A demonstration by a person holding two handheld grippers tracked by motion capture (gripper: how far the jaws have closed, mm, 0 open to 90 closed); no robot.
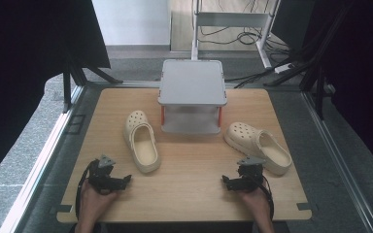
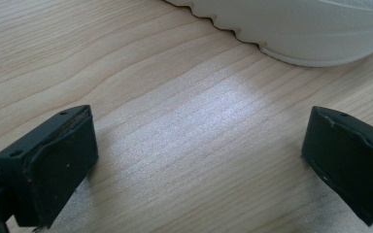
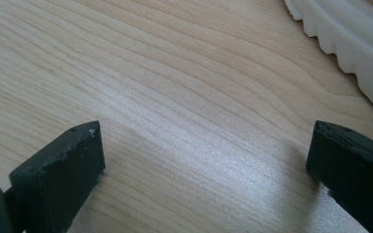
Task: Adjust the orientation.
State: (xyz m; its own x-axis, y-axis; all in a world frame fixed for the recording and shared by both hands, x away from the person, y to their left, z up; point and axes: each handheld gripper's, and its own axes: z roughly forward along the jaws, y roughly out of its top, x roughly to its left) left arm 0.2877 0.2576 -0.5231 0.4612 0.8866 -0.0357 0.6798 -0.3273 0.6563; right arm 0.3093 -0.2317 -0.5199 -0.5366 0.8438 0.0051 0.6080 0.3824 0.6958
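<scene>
A: Grey two-tier shelf (image 1: pixel 192 82), far centre of the tabletop (image 1: pixel 194 179). Anything on it?
B: Both tiers bare. One cream clog (image 1: pixel 142 141) lies left of it, another clog (image 1: pixel 258 146) right.
A: Grippers?
B: Left gripper (image 2: pixel 199 160) near-left, jaws wide apart, holding nothing. Right gripper (image 3: pixel 204 165) near-right, same.

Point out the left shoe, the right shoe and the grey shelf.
left shoe (image 1: pixel 144 145), high view, on its open footbed.
right shoe (image 1: pixel 242 131), high view, on its perforated toe.
grey shelf (image 1: pixel 192 81), high view, on its top surface.
</scene>
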